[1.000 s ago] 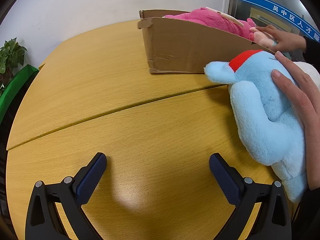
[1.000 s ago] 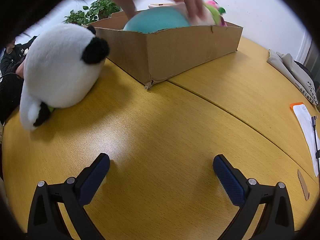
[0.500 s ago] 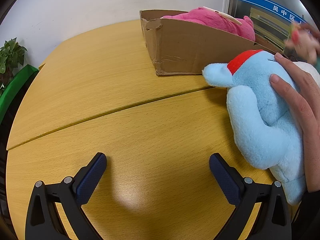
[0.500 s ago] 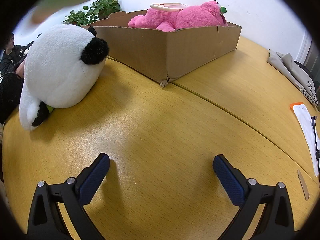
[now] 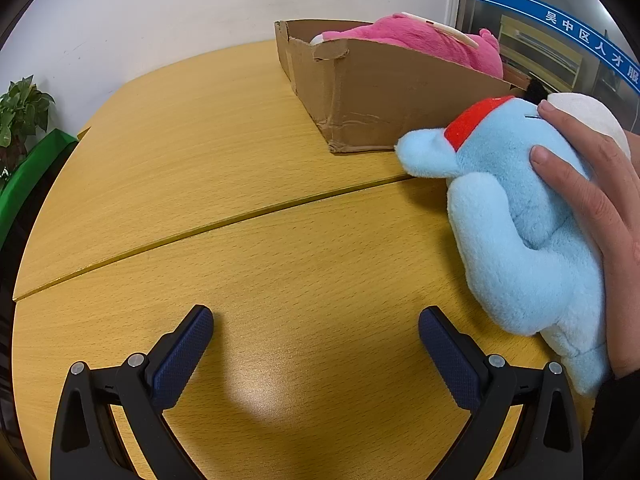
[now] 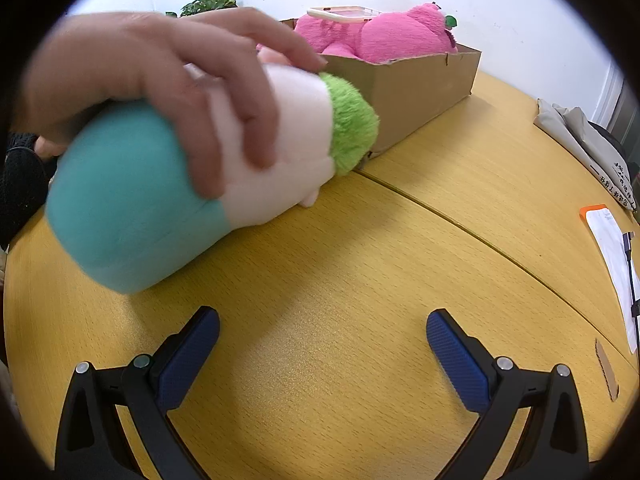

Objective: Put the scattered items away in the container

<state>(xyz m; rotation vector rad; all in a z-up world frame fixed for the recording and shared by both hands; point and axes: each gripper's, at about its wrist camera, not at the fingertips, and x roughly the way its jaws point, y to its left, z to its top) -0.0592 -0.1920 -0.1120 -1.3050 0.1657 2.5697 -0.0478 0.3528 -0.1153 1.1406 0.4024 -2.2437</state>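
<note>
Ribbed blue fingers [image 5: 184,344] of both grippers, left [image 5: 316,336] and right [image 6: 322,340], gape empty over grainy wood table [image 6: 400,240]. Bare hands press fuzzy blue plush [image 5: 516,232] and teal-white plush [image 6: 160,196] near the creased cardboard box [image 5: 384,96], pink plush [image 6: 384,36] inside.

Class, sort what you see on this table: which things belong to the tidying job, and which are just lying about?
Part of the job:
- cardboard box, the container
- pink plush, already in it
- light blue plush, under a hand
- teal, white and green plush, under a hand

Just lying about:
- potted plant
- folded cloth
- papers
</note>
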